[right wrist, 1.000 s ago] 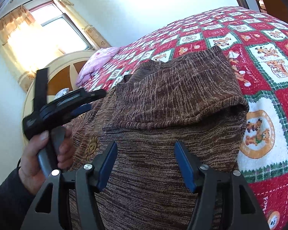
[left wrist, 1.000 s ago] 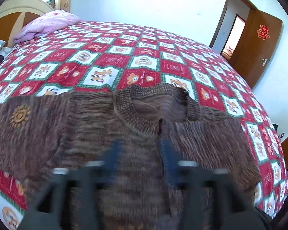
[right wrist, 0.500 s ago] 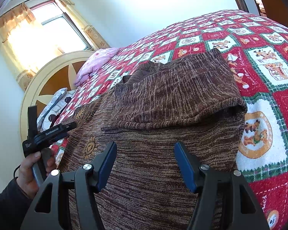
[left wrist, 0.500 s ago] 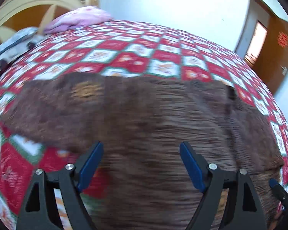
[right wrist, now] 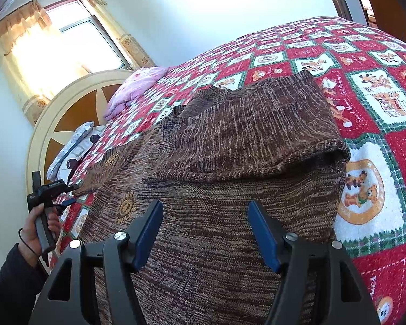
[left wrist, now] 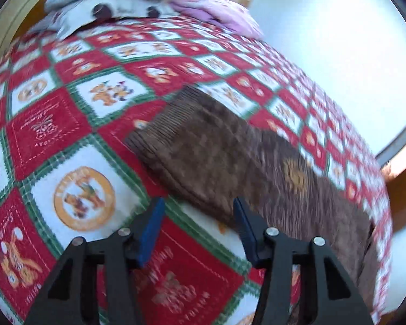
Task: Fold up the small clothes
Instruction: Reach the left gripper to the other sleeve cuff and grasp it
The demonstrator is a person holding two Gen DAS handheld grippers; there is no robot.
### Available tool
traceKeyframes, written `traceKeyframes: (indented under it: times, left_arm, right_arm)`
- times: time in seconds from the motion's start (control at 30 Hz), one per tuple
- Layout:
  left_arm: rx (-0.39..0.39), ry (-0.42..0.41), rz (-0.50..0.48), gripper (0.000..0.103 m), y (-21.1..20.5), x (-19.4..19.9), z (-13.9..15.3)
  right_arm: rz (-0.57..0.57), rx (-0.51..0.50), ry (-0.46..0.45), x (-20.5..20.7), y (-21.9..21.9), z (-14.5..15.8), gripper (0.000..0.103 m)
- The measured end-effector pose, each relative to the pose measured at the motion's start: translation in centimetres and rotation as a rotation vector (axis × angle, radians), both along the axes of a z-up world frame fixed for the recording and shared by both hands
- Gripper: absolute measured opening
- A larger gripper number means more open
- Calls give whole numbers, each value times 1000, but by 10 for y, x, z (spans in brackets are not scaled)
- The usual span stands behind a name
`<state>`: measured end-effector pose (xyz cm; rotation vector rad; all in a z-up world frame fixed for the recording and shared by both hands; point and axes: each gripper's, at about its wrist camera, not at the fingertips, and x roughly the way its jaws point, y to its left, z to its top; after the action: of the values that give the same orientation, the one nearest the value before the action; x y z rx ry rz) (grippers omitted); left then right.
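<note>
Now the left sleeve (left wrist: 203, 146) of the sweater (right wrist: 230, 178) is being approached: the left tongs (left wrist: 197, 224), closing on nothing yet, must pinch its edge, while the right tongs (right wrist: 205, 233) hang spread, empty.

A bed (right wrist: 365, 62) is covered by a red, white and green patchwork quilt (right wrist: 297, 51) printed with bears. At its head a round cream and brown headboard (right wrist: 67, 113) is seen, with a pink pillow (right wrist: 138, 86) and a grey-white pillow (right wrist: 73, 146) laid against it. Above the headboard, a bright window (right wrist: 75, 40) is framed by yellow curtains (right wrist: 21, 54). The walls (right wrist: 203, 13) are painted white.
</note>
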<state>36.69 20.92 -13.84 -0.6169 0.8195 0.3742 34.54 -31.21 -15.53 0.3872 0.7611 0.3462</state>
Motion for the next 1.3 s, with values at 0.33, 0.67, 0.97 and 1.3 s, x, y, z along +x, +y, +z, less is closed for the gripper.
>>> traceKeyframes:
  times: [0.33, 0.67, 0.97, 1.3]
  left_arm:
    - [-79, -71, 71, 52, 31, 13, -7]
    - [-14, -48, 76, 10, 48, 27, -11]
    - [12, -156, -32, 9, 23, 18, 32]
    - [-22, -278, -174, 9, -38, 29, 89]
  right_arm:
    - [2, -7, -3, 0, 1, 0, 68]
    - [5, -9, -3, 0, 2, -1, 69]
    - [4, -8, -3, -1, 2, -1, 70]
    - [5, -9, -3, -1, 2, -1, 70]
